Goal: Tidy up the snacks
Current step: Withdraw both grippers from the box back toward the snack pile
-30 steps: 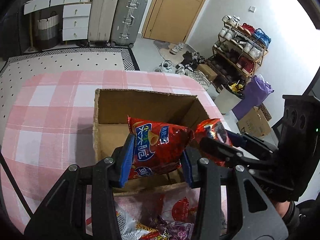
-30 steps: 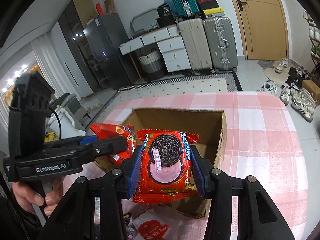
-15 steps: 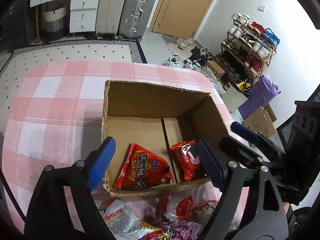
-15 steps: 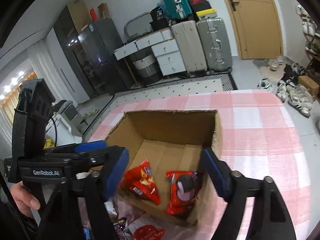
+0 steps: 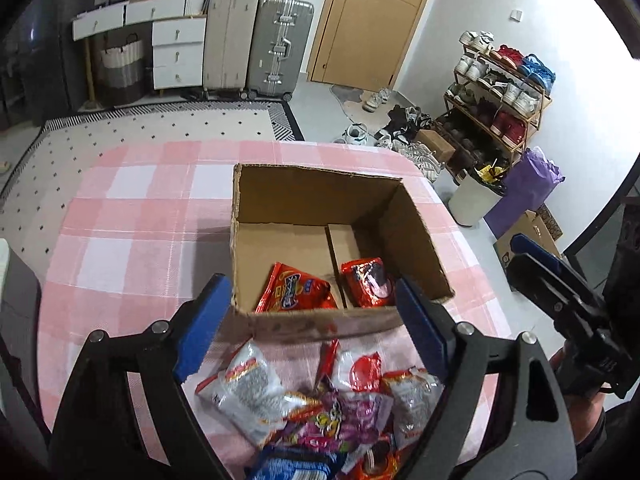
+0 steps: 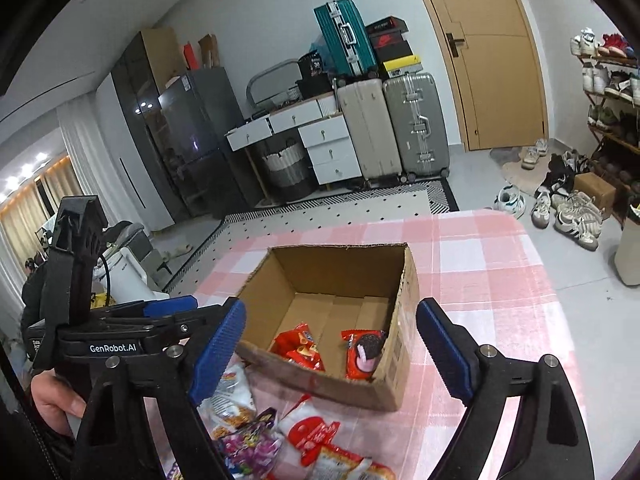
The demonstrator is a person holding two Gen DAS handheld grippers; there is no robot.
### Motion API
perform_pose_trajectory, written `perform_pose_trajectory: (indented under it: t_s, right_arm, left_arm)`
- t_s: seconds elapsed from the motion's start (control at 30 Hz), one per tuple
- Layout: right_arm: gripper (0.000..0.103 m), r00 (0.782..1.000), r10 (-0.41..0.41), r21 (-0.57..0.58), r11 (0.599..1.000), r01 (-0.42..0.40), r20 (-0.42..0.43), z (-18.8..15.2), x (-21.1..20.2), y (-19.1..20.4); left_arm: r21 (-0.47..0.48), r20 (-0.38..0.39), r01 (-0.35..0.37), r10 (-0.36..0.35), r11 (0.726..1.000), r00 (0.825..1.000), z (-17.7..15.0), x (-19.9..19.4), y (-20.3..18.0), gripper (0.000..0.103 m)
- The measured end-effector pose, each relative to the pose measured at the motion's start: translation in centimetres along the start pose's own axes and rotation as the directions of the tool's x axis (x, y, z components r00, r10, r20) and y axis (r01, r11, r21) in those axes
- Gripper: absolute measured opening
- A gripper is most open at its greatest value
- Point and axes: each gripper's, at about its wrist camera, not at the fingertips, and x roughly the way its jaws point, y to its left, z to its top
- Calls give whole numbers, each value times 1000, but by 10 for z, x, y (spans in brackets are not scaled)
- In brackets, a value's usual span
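Since the earlier frames, we find both packets released: the chip bag [image 5: 296, 292] and the cookie pack [image 5: 370, 282], then pinched in the claws, now lie inside the box [image 5: 320, 200]. Both grippers have drawn back from the box toward its near side.

We find the left gripper [image 5: 312, 320] spread wide, nothing between its blue pads [image 5: 202, 324]. The right gripper [image 6: 332, 344] is likewise empty, its jaws opening further.

The box stands open on the pink checked table [image 5: 132, 240]. A low cardboard divider splits the box floor; the chip bag lies left of it and the cookie pack right of it, both against the box's near wall.

Just outside that near wall, a loose heap of snacks [image 5: 320, 412] rests on the table. A hand [image 6: 52, 400] grips the left gripper's handle, left of the box.
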Motion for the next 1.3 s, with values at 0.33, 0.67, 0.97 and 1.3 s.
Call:
perform_pose_trajectory:
  t_s: [0.33,0.67,0.97,1.3]
  right_arm:
    - [97,998,-17,-40,999,20,56,-19,-58,28]
    - [97,997,-14,-89,996,21,81,-53,-107,58]
    - [101,997,-34,-100,994,40,69,-95,-137,75]
    - [102,996,-84,-58,995,83,-12,-138,-138,64]
  left_arm:
    - [21,64,-29,27,999,998,-31,-60,-15,89]
    - [15,109,-1,0,1000,994,-74,-110,-22,101]
    - [37,132,-7,2,999,991,-113,-144,-27,102]
    - [-10,103,2,-1,1000,995,-156,-151,-16,102]
